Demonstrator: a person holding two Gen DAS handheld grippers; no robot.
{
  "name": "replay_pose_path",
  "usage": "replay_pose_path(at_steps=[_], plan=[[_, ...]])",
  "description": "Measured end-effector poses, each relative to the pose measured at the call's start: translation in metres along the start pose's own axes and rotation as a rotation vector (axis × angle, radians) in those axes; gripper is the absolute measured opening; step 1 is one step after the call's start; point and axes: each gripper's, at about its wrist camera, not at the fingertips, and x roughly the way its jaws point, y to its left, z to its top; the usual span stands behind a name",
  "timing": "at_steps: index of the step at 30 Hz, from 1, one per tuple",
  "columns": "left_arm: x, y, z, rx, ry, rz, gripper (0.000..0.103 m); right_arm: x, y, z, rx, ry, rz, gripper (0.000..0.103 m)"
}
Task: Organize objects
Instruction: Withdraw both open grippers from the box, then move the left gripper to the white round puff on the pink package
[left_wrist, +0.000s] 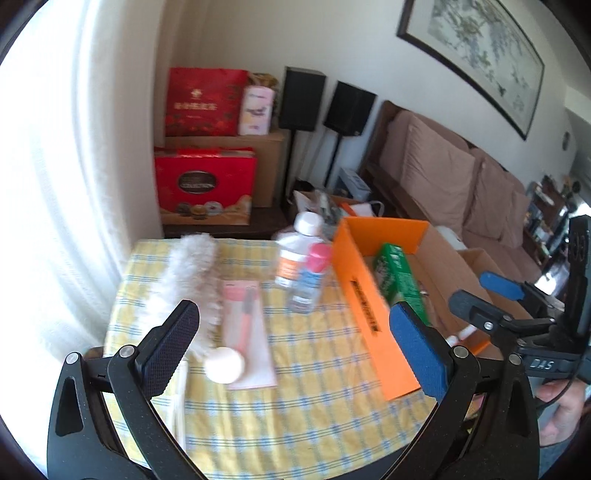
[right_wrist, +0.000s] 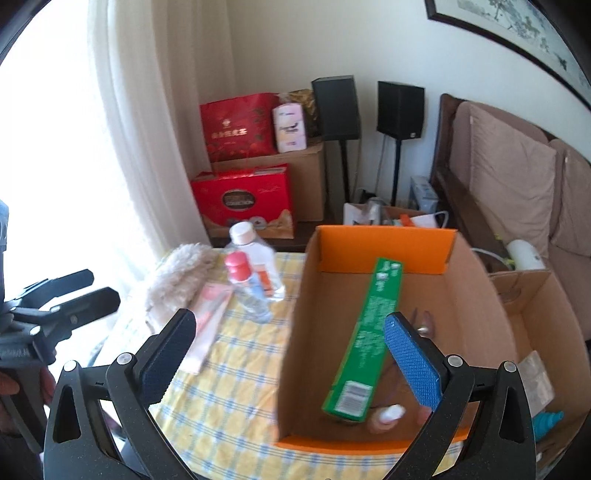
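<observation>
Yellow checked cloth covers the table (left_wrist: 303, 398), which stands in a living room beside a bright curtained window.

Left gripper (left_wrist: 295, 332): jaws spread wide apart, holding nothing, raised above the cloth. Directly ahead of its left finger lies a fluffy white duster (left_wrist: 184, 273), whose round white handle end (left_wrist: 224, 364) rests on a flat pink packet (left_wrist: 248, 332). Ahead, between the fingers, two clear plastic bottles stand upright and just beside each other: a pink-capped bottle (left_wrist: 310, 278) in front and a larger white-capped bottle (left_wrist: 297, 251) behind it. Next to the right finger sits the cardboard box (left_wrist: 369, 306), orange on its outer wall and plain brown inside.

Right gripper (right_wrist: 288, 343): jaws also spread wide apart and holding nothing, positioned above the near left wall of the box (right_wrist: 476, 295). A long green carton (right_wrist: 365, 343) lies inside the box, leaning lengthwise from the near wall toward the far wall. Small blurred items sit on the box floor near its lower end; they cannot be identified. To the left of this gripper, the two bottles, the packet and the duster are all on the cloth, outside the box.

Beyond the table: red gift boxes (right_wrist: 242, 199), two black speakers (right_wrist: 400, 110) and a brown sofa (left_wrist: 443, 173).
</observation>
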Motion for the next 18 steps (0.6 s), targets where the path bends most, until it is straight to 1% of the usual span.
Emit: replay_pose_path(at_steps=[2, 5, 13, 16, 18], plan=[[-0.003, 0.014, -0.003, -0.006, -0.005, 0.032, 0.103, 0.006, 0.011, -0.002, -0.011, 0.009, 0.024, 0.103], [-0.003, 0.035, -0.010, -0.028, 0.001, 0.067, 0.103, 0.014, 0.026, -0.005, -0.038, 0.018, 0.035, 0.103], [0.012, 0.081, -0.033, -0.092, 0.044, 0.079, 0.103, 0.036, 0.052, -0.013, -0.050, 0.040, 0.097, 0.102], [0.021, 0.097, -0.045, -0.129, 0.071, 0.072, 0.103, 0.046, 0.063, -0.018, -0.070, 0.053, 0.116, 0.102], [0.025, 0.104, -0.052, -0.145, 0.081, 0.067, 0.101, 0.054, 0.070, -0.023, -0.080, 0.069, 0.123, 0.102]])
